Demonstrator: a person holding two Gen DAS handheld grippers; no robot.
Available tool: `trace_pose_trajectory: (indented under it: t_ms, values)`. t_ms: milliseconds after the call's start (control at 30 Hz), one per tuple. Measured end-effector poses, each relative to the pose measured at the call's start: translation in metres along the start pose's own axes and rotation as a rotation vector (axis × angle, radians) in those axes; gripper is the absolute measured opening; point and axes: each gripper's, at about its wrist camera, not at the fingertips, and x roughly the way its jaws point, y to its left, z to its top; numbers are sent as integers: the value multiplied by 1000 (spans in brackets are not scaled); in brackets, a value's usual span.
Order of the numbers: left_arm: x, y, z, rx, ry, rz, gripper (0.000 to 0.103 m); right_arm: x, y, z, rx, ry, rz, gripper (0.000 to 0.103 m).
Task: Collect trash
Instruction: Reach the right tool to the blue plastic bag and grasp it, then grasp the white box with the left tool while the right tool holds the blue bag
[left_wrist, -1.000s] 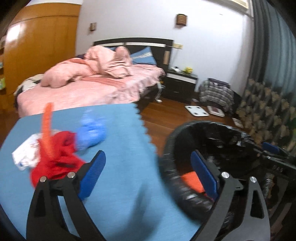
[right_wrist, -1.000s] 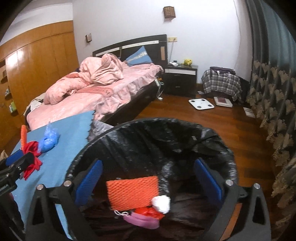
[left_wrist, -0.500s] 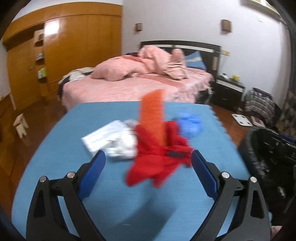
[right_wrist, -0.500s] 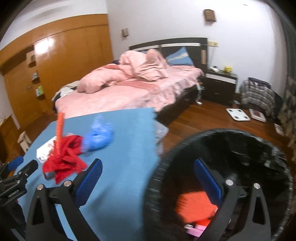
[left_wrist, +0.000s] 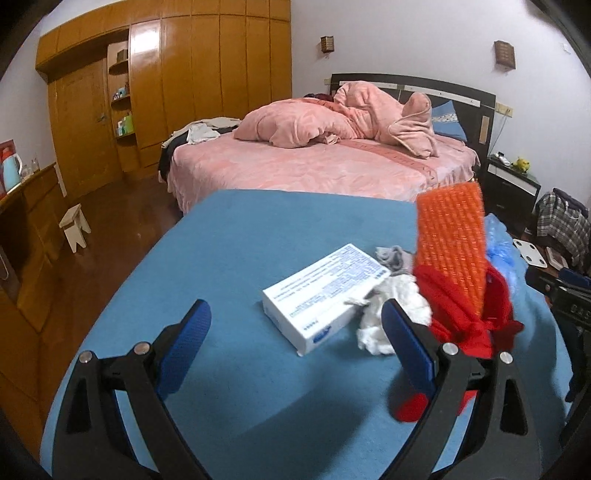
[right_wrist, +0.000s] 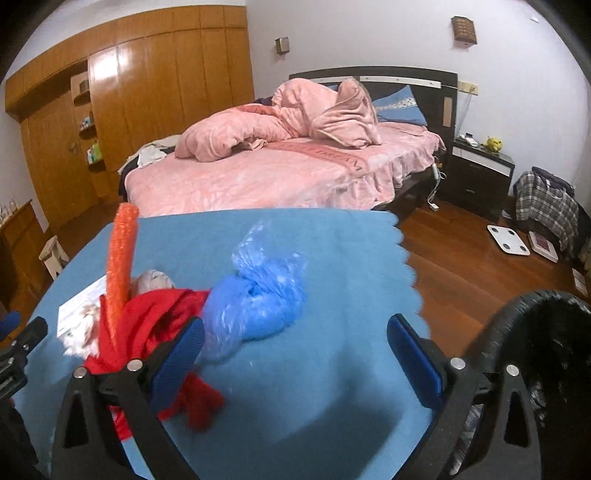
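Observation:
Trash lies on a blue mat (left_wrist: 240, 236): a white printed box (left_wrist: 325, 295), white tissue (left_wrist: 384, 314), red cloth (left_wrist: 465, 314) with an upright orange mesh piece (left_wrist: 450, 243), and a knotted blue plastic bag (right_wrist: 258, 295). My left gripper (left_wrist: 295, 339) is open and empty just before the box. My right gripper (right_wrist: 295, 347) is open and empty just short of the blue bag, with the red cloth (right_wrist: 147, 325) by its left finger. The black-lined trash bin (right_wrist: 535, 354) is at the right.
A bed with pink bedding (left_wrist: 325, 158) stands behind the mat. A wooden wardrobe (left_wrist: 166, 92) fills the left wall, with a small stool (left_wrist: 74, 225) on the wood floor. A nightstand (right_wrist: 480, 173), scale (right_wrist: 508, 238) and plaid bag (right_wrist: 546, 206) are at the right.
Both grippers swung left from over the trash bin to the mat. The left now faces the box and tissue, the right faces the blue bag. Both stayed open.

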Motion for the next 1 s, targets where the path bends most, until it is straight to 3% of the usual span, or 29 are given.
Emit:
trace_pose_trajectory:
  t_ms: [300, 400, 533, 567, 767, 833, 1000]
  values:
    - [15, 9, -3, -38, 24, 0, 91, 44, 6, 9, -16, 100, 3, 93]
    - [20, 12, -2, -50, 28, -7, 91, 47, 14, 6, -51, 123, 35, 80]
    - [30, 9, 1, -36, 48, -10, 91, 48, 23, 3, -93, 142, 114, 52]
    - [33, 8, 2, -29, 60, -4, 90, 47, 24, 2, -96, 139, 119, 51]
    - [46, 0, -1, -1, 125, -18, 66, 39, 27, 1, -85, 107, 128, 40]
    - [50, -2, -2, 9, 142, -22, 50, 37, 24, 2, -73, 92, 125, 36]
    - [48, -6, -4, 16, 148, -53, 43, 26, 22, 1, -70, 82, 111, 34]
